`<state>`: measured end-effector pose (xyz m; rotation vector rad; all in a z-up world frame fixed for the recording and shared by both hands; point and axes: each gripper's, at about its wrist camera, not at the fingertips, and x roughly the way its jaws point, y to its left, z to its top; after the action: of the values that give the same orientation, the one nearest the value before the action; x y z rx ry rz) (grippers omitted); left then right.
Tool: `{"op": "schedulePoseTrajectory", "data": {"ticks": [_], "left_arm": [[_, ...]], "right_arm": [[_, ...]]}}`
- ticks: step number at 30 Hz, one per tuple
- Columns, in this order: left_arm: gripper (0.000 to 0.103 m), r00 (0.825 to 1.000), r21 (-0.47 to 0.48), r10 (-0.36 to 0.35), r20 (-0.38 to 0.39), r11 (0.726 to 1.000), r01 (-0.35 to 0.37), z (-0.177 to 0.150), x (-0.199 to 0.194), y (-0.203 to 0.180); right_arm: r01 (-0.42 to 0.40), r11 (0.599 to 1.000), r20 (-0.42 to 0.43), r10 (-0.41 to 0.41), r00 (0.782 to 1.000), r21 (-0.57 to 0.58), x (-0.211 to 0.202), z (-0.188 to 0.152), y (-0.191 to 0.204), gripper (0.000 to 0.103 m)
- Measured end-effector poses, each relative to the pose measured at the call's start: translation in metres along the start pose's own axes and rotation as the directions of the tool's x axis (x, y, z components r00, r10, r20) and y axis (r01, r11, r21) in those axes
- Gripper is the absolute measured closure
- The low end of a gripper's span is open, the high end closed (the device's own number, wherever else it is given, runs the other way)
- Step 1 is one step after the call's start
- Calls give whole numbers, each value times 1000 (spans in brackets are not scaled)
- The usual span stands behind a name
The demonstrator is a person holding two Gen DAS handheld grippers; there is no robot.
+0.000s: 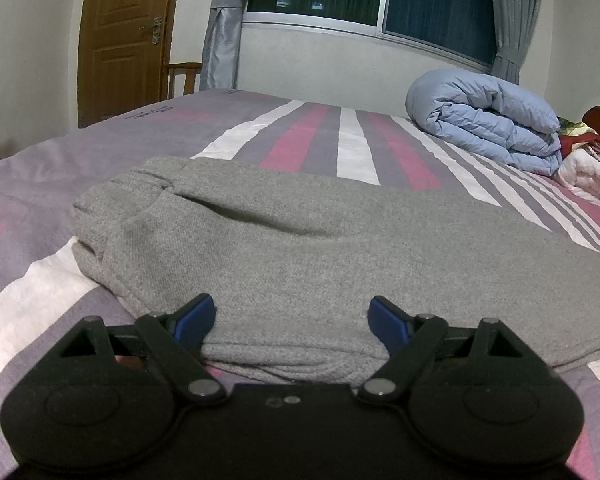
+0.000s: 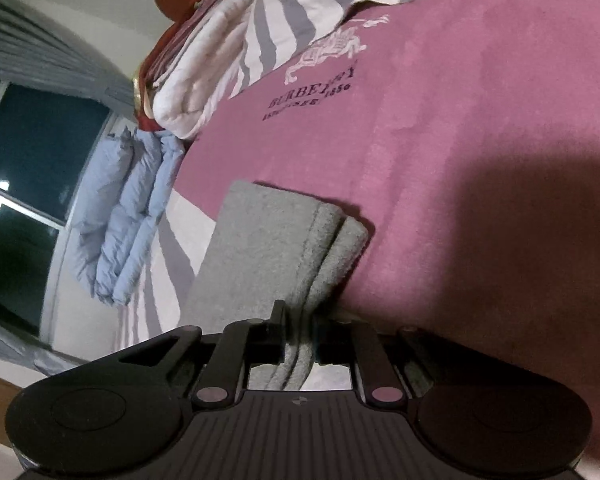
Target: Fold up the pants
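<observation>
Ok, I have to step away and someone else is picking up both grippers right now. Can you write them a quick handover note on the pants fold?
Left gripper: open, blue fingertips either side of the near edge of the gray pants, not pinching.
Right gripper: shut on the layered edge of the pants.
Pants: lying on the striped bedspread, already folded into a layered stack; the ribbed end shows at the far left in the left view.
Done: at least one fold.
Left: probably finish the fold, set down the edge held by the right gripper and flatten the stack.
</observation>
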<state>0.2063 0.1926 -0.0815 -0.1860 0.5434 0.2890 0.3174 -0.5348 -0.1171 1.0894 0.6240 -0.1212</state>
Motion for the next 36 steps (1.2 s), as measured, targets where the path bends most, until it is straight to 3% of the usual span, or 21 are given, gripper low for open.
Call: {"op": "schedulePoseTrajectory", "data": {"ticks": [7,12,17,21,26,31,33,35,36], "left_arm": [[24,1000,-1,-4,3,1000,4,-1,0,1],[24,1000,-5,-6,14,1000,6,1,-4,2],[19,990,-81,51,130,996,-40,10,-34,23],[17,984,-194,114,137,977,-86,9,-47,51],[17,985,-297,137,104,950,-101,5,-50,74],[17,988,-348,142,60,931,-113,-1,-52,96],[17,988,-402,149,49,908,-117,-5,-53,108],[17,988,-468,146,49,878,-106,-10,-53,119],[17,989,-485,140,50,869,-98,-12,-53,123]], "right_arm": [[14,999,-43,-16,999,-34,10,8,4,92],[50,981,-20,-55,998,-187,8,3,24,92],[1,957,77,22,997,-291,-15,-16,63,92],[-73,919,63,105,992,-388,-17,-46,116,92],[-224,843,-58,224,973,-489,-1,-123,195,92],[-393,713,-276,281,919,-581,28,-248,252,92],[-449,646,-393,241,888,-618,44,-305,260,92],[-472,577,-503,120,856,-667,64,-361,257,90],[-485,540,-545,58,837,-688,72,-385,251,83]]}}
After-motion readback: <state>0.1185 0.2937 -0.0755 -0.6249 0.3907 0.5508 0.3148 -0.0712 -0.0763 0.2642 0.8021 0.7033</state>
